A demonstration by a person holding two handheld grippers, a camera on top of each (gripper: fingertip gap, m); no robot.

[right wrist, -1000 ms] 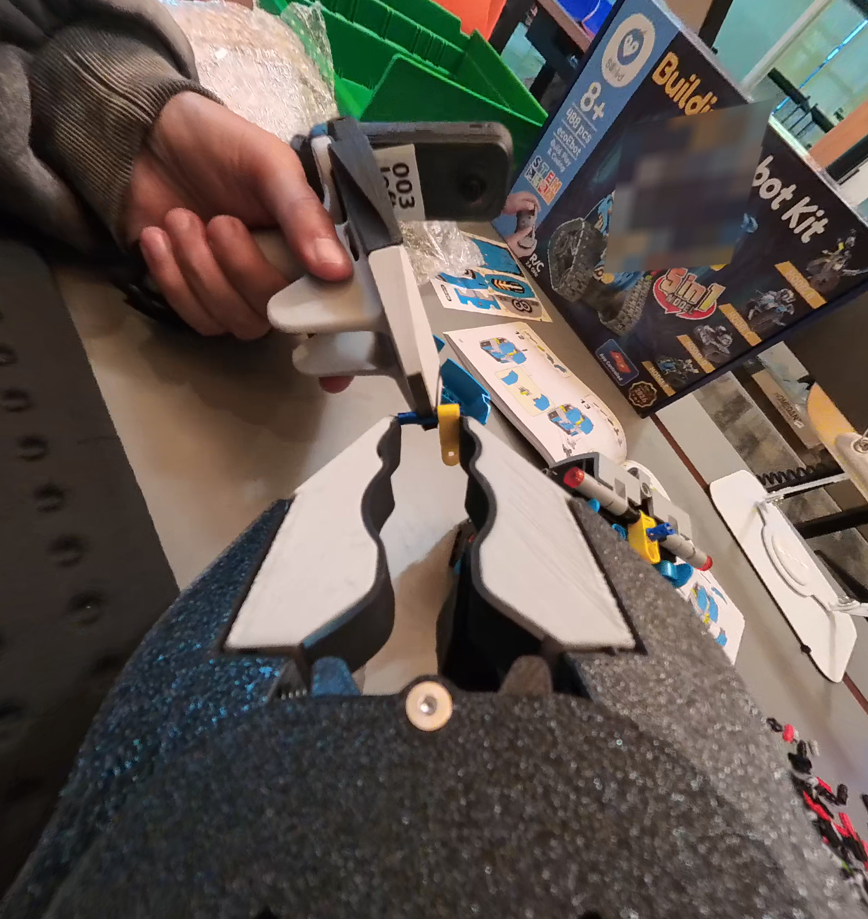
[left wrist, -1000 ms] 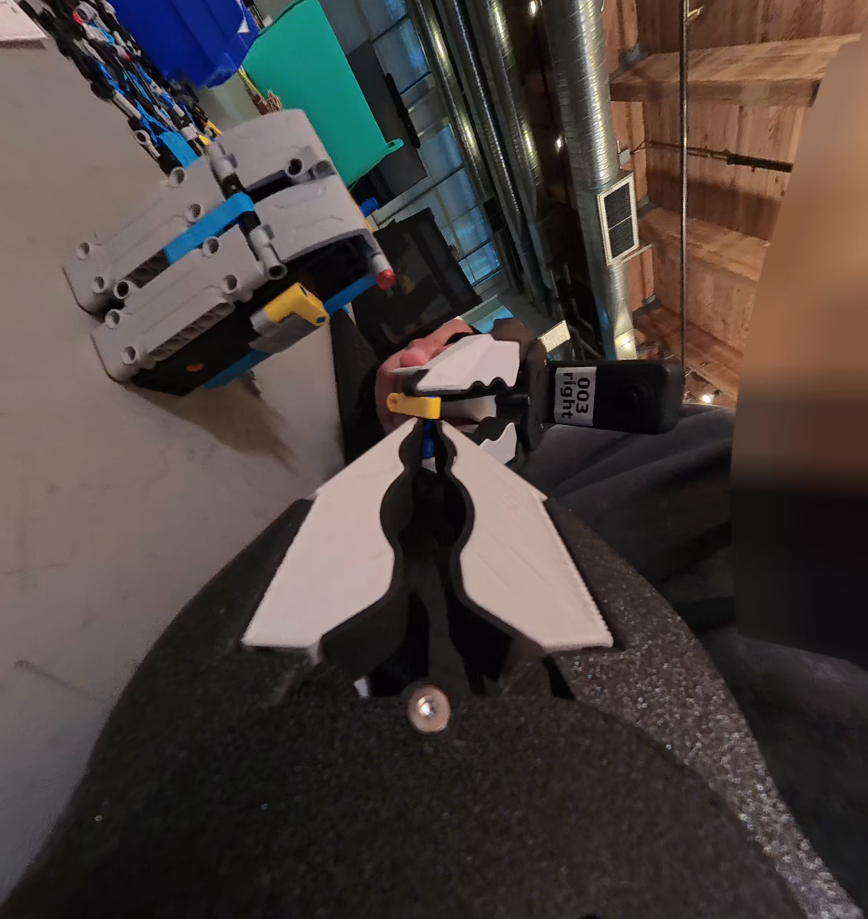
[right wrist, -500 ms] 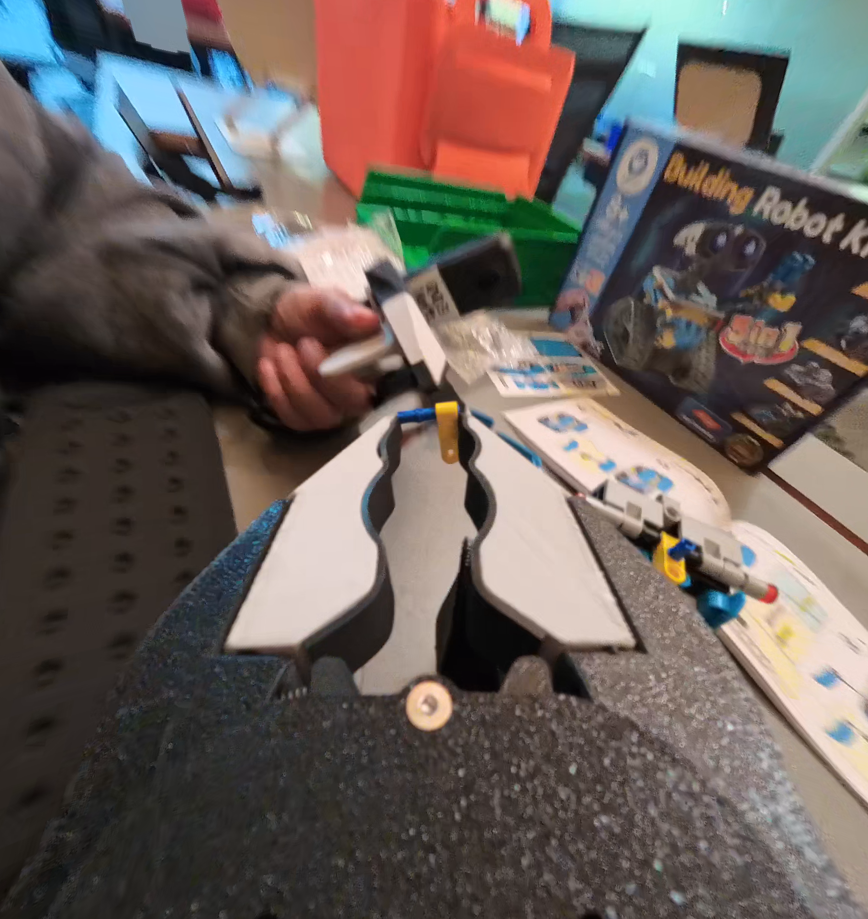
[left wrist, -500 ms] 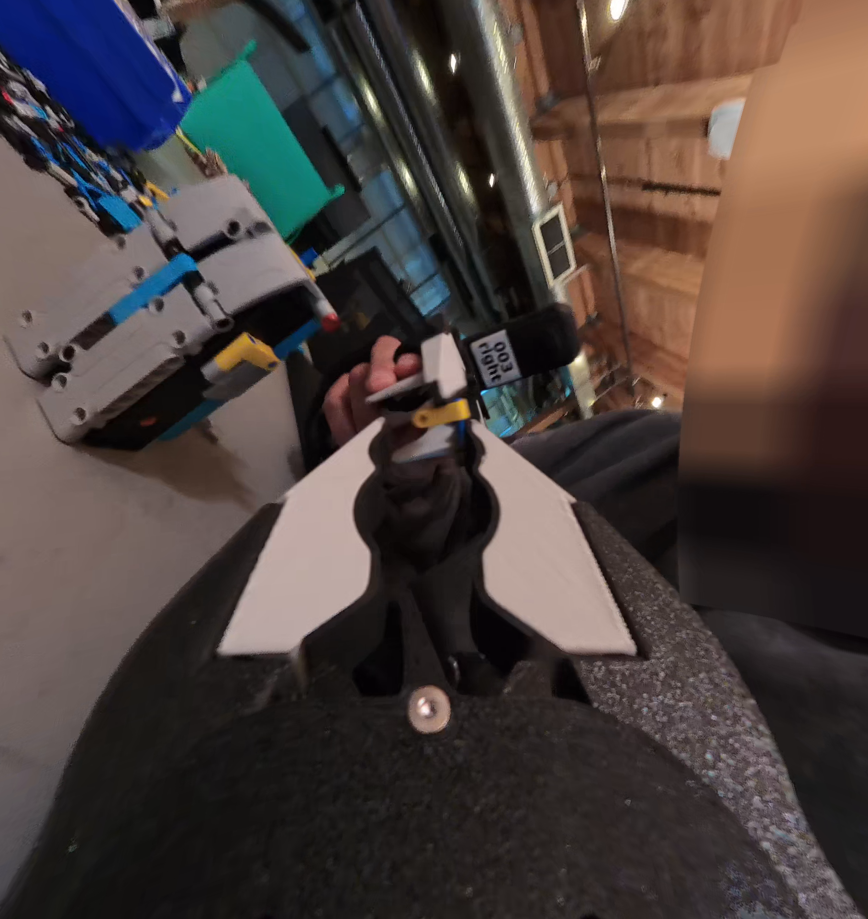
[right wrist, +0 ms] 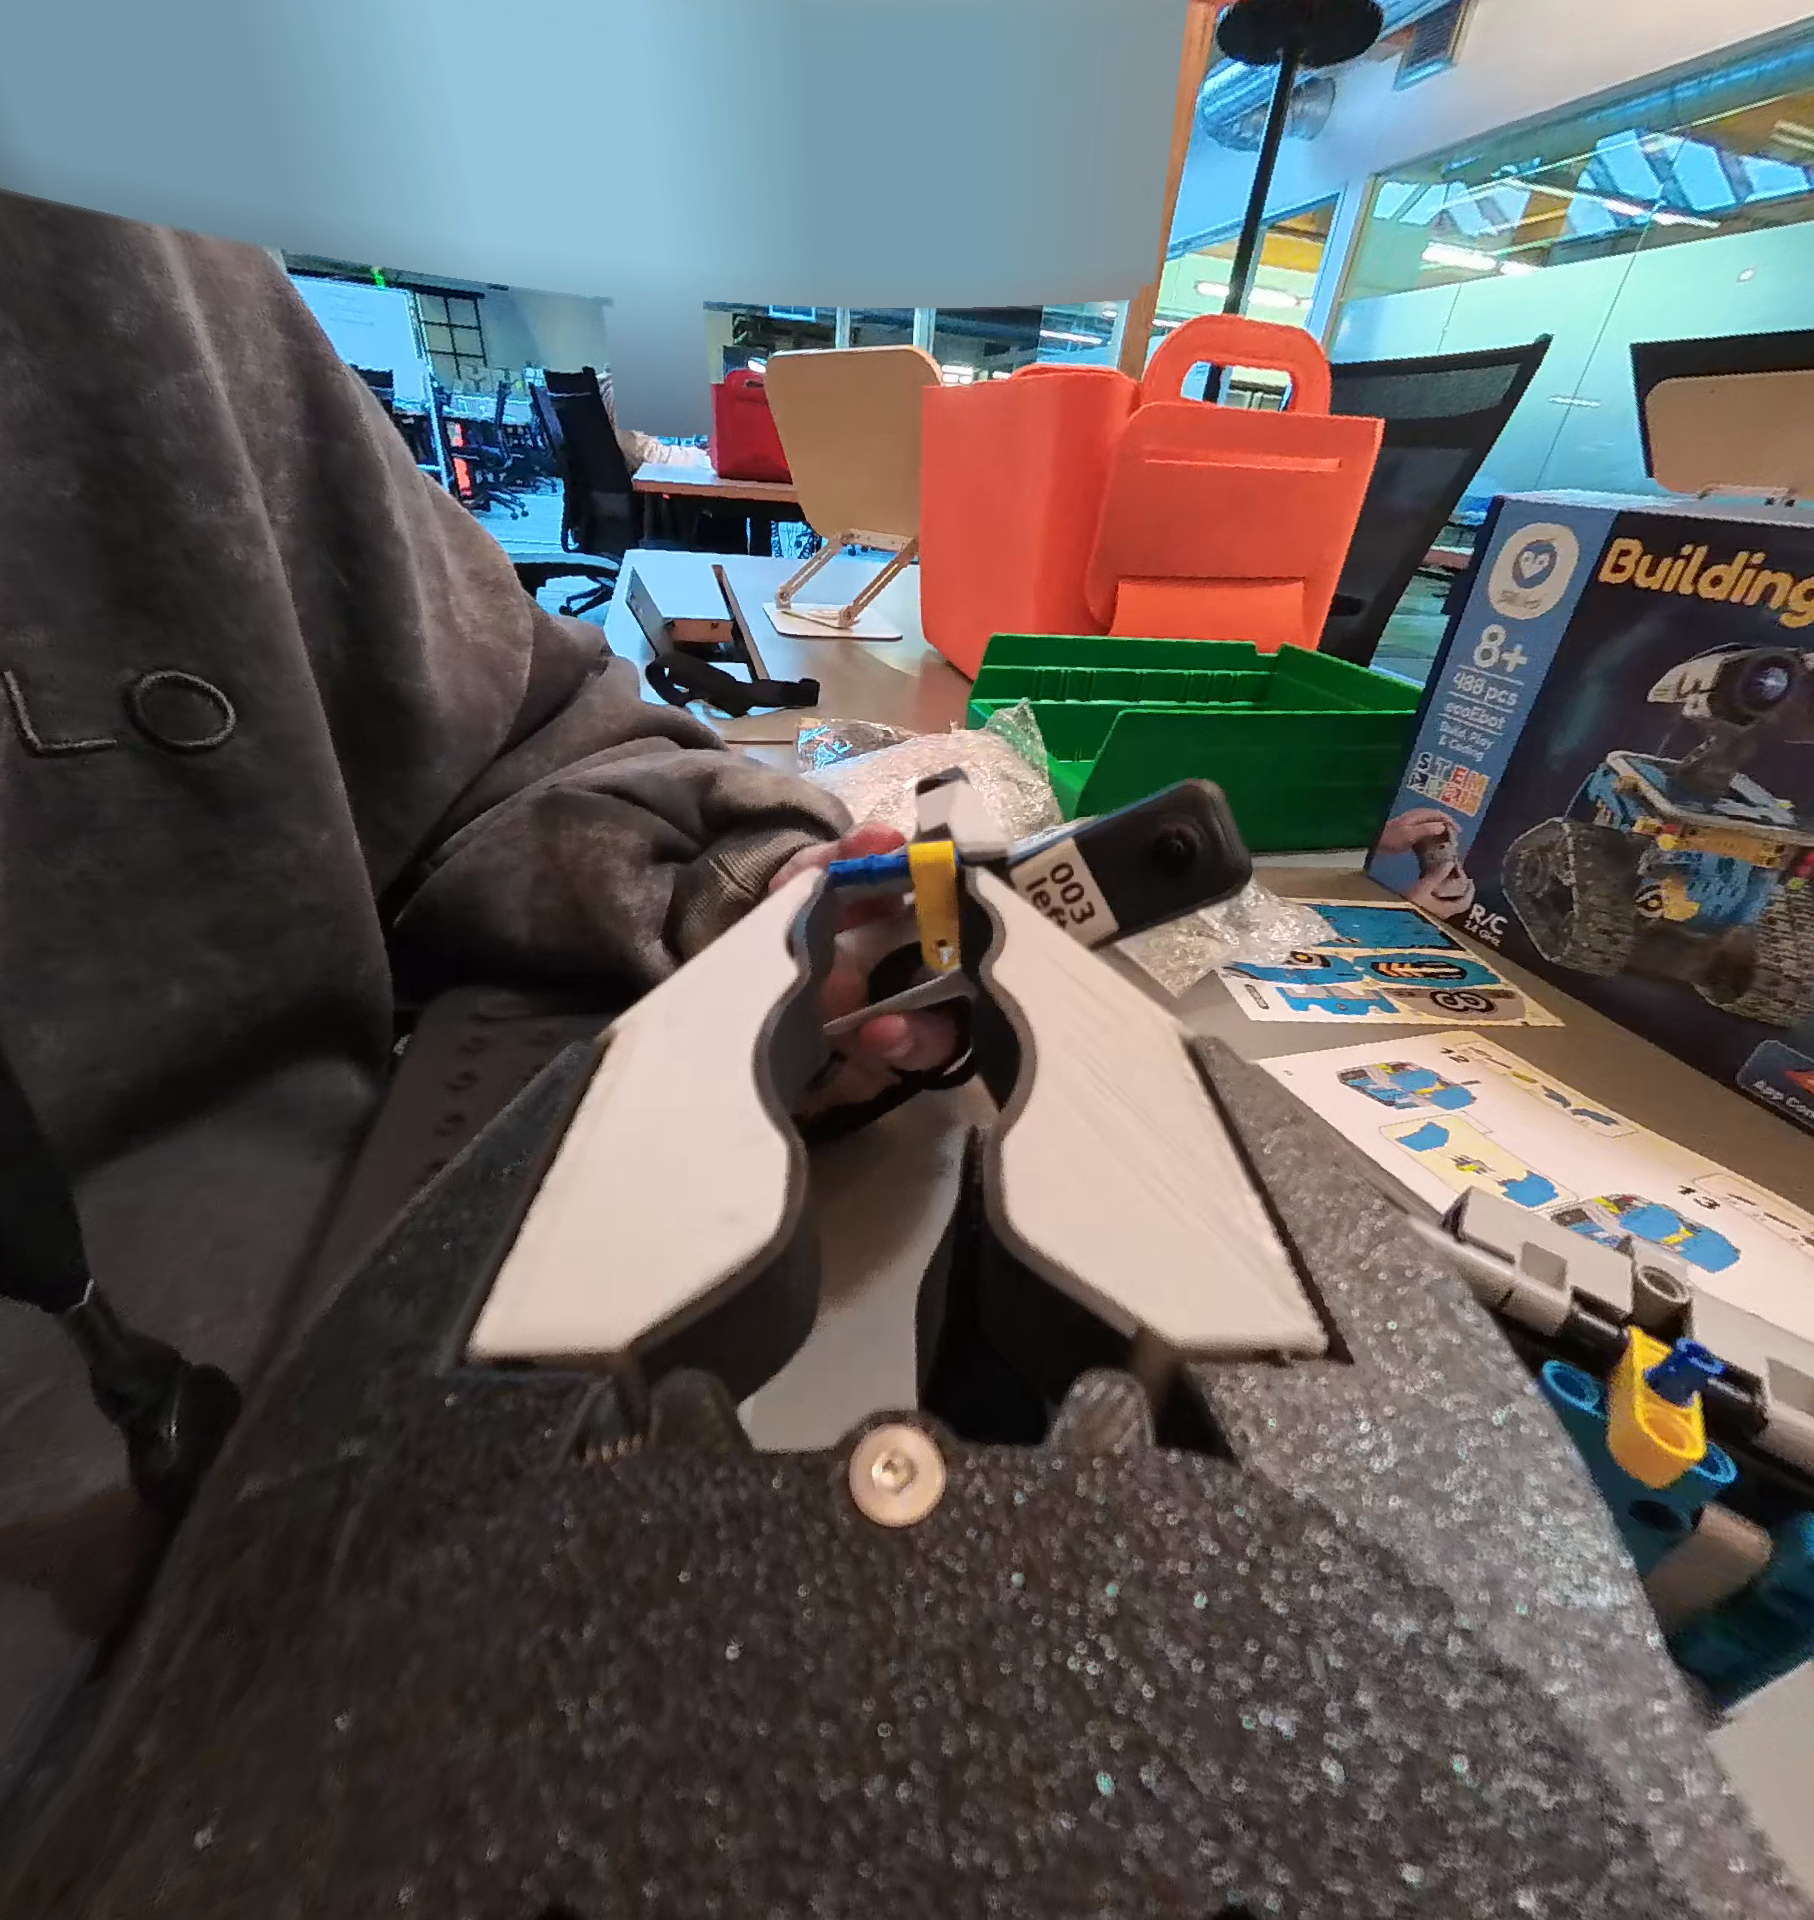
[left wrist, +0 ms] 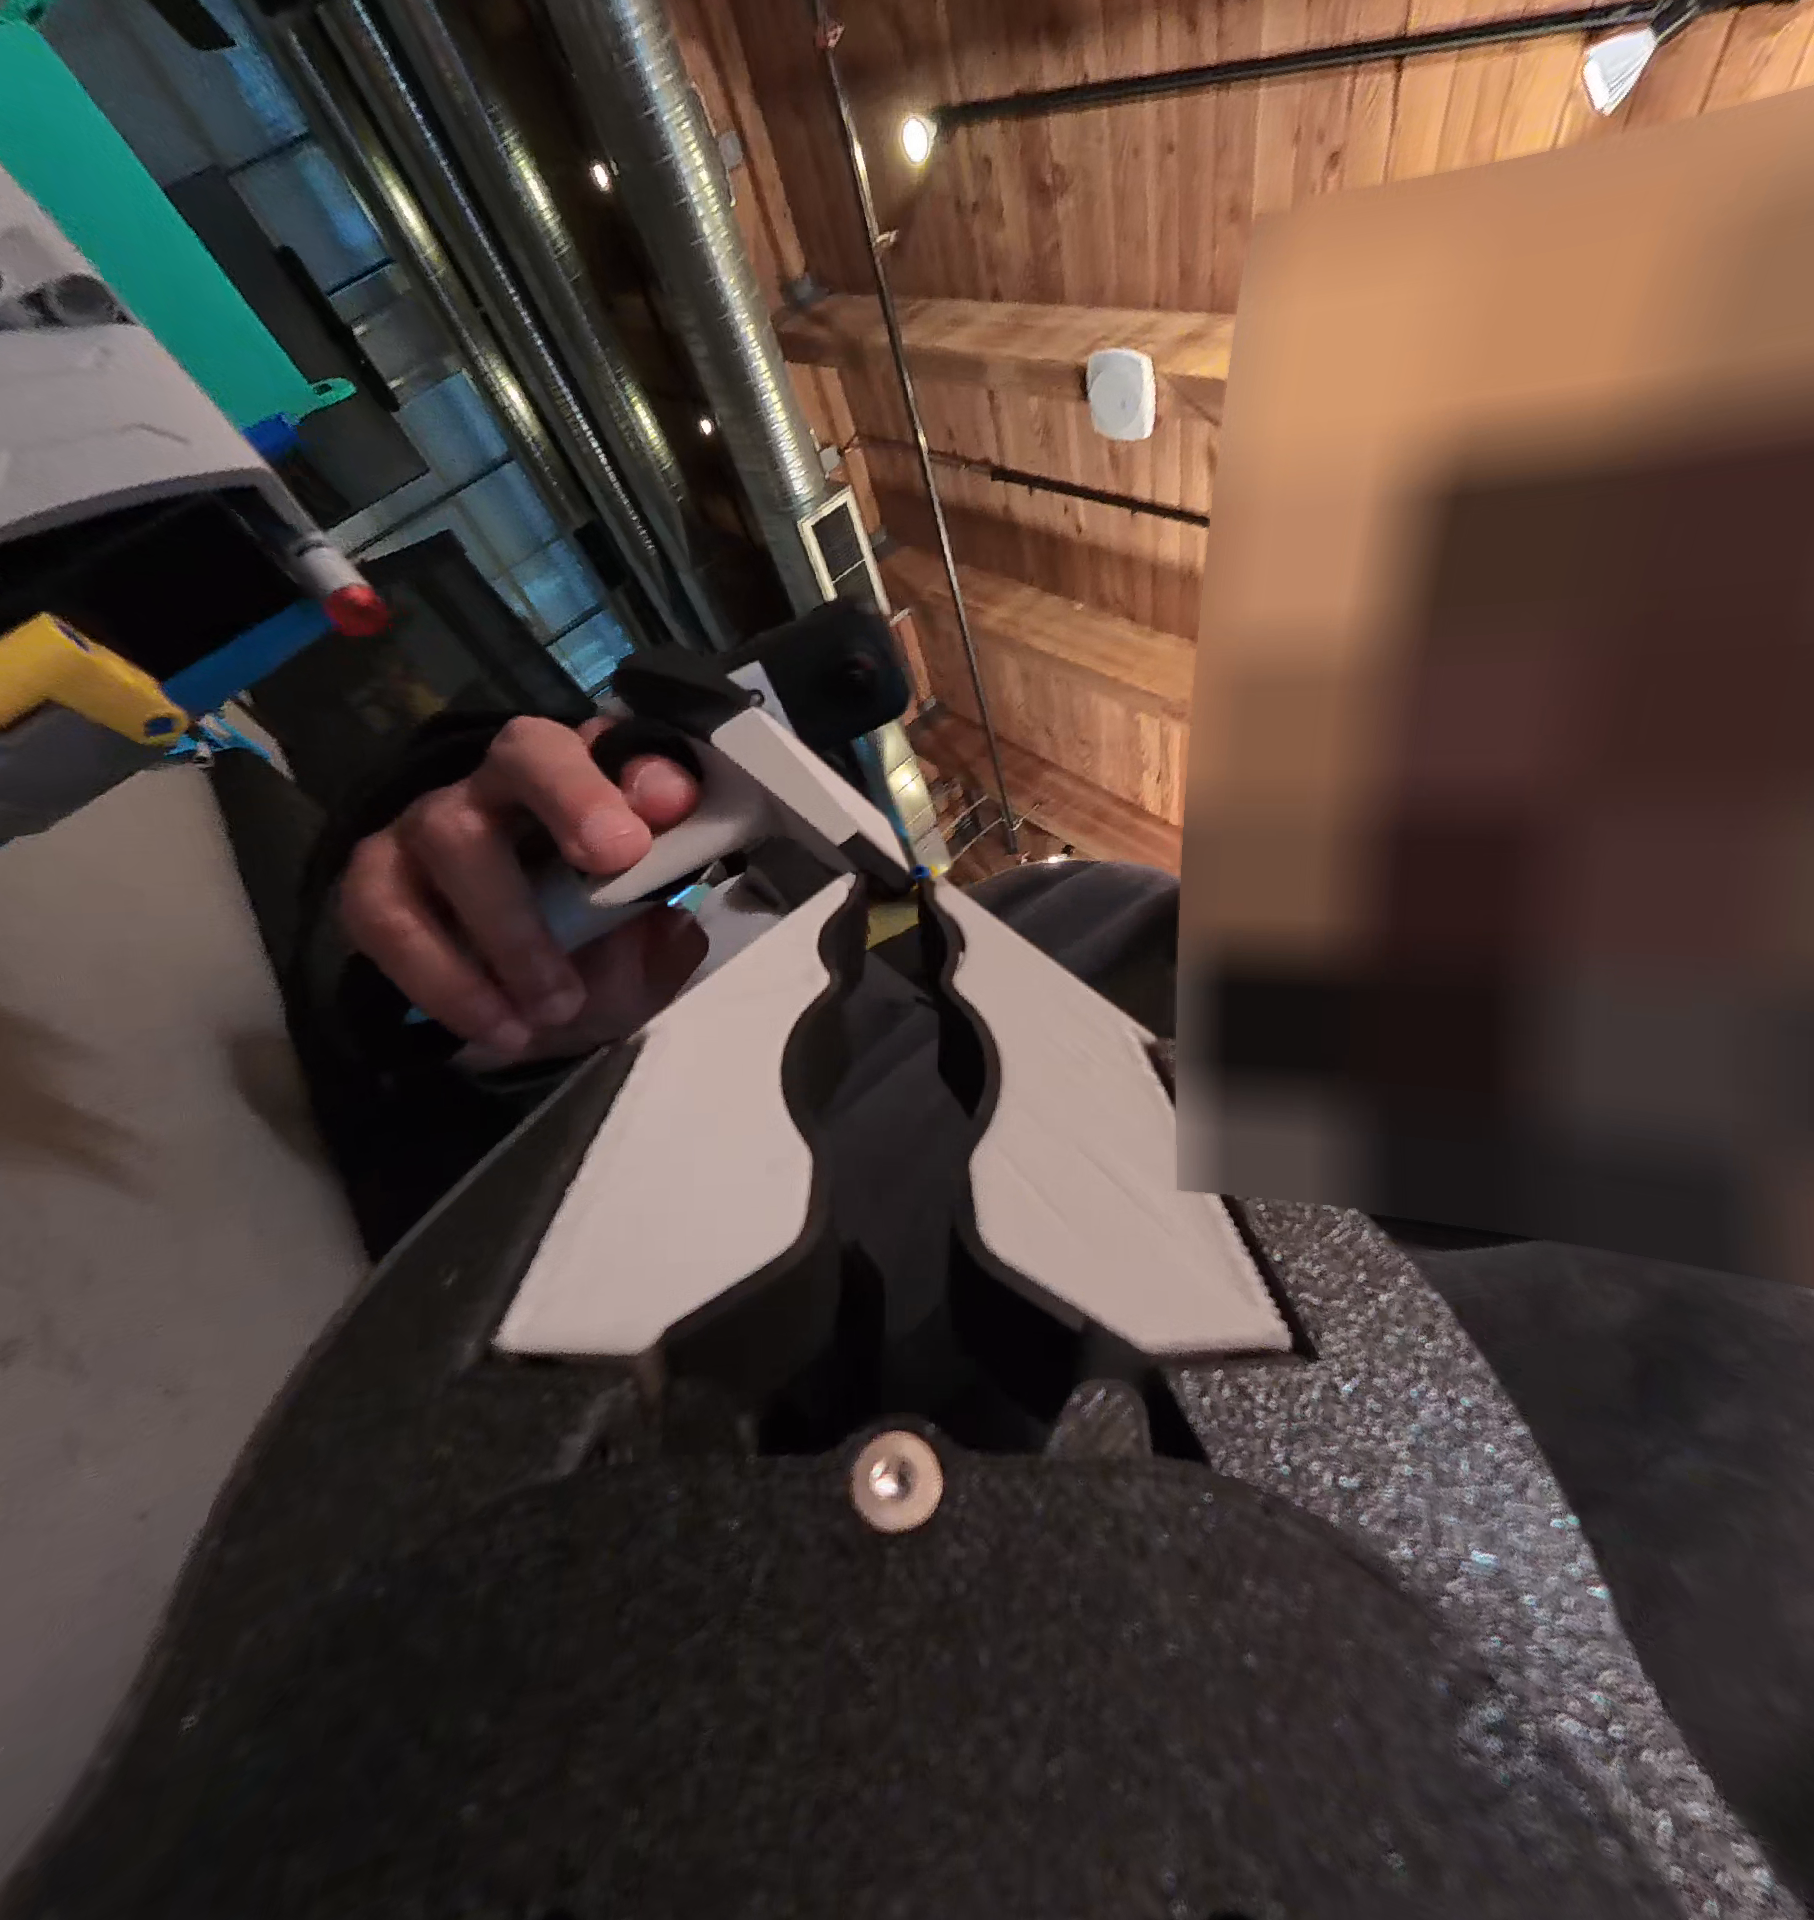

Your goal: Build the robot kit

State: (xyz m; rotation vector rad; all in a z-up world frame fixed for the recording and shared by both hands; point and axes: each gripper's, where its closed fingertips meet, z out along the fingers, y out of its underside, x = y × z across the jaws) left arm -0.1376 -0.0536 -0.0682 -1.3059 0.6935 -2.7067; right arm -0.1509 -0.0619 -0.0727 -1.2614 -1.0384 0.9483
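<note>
My right gripper [right wrist: 892, 899] is shut on a small yellow connector [right wrist: 932, 899] with a blue pin [right wrist: 867, 871] through it, held in the air in front of a person's grey sweatshirt. My left gripper [left wrist: 895, 885] meets it tip to tip. Its jaws are almost closed, with a blue pin end [left wrist: 918, 871] and a bit of yellow [left wrist: 887, 920] at the tips. In the right wrist view the left gripper's finger [right wrist: 947, 812] sits just behind the connector. A hand [left wrist: 487, 883] holds the right gripper.
A grey, blue and black brick model [right wrist: 1609, 1309] lies at the right on the table, and shows in the left wrist view [left wrist: 72, 468]. An instruction booklet [right wrist: 1505, 1143], a sticker sheet [right wrist: 1381, 987], a kit box [right wrist: 1661, 779], a green bin [right wrist: 1194, 727] and an orange bag [right wrist: 1142, 520] stand behind. Less than 4 cm separates the two grippers' tips.
Both grippers have lifted and turned towards the person. My left gripper's jaws parted from the piece half a second ago and have now closed at it again. The right kept its hold.
</note>
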